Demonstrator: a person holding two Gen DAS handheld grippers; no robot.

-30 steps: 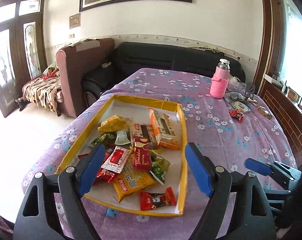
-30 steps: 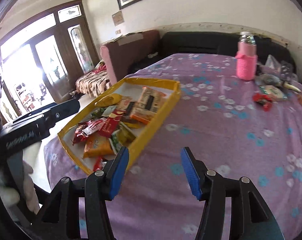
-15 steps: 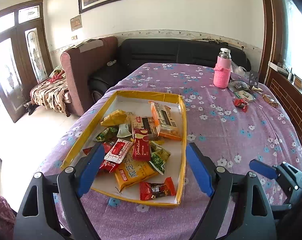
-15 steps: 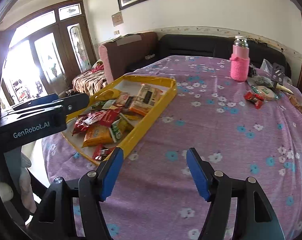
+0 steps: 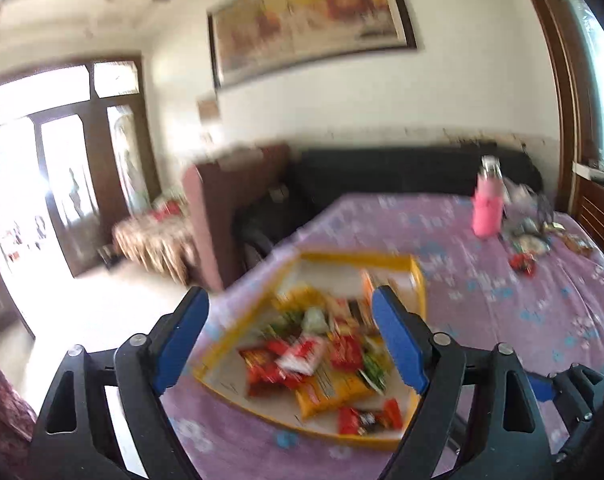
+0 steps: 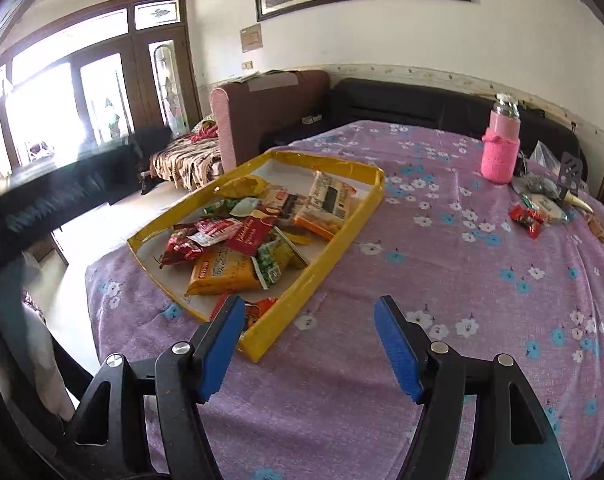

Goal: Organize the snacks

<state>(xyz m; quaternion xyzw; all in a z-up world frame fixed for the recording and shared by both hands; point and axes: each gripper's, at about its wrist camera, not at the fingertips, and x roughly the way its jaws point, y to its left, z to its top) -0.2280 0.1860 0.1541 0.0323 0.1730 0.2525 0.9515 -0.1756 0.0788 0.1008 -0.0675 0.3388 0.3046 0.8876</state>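
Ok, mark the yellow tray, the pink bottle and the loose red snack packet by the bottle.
yellow tray (image 6: 344,242), right wrist view, on its right wall.
pink bottle (image 6: 500,152), right wrist view, on the knitted sleeve.
red snack packet (image 6: 526,218), right wrist view, on the wrapper's middle.

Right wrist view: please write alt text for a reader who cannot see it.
Open blue-padded tongs hover empty above a purple flowered tablecloth. Ahead to the left lies a shallow yellow tray piled with snack packets; a pink bottle stands far right.
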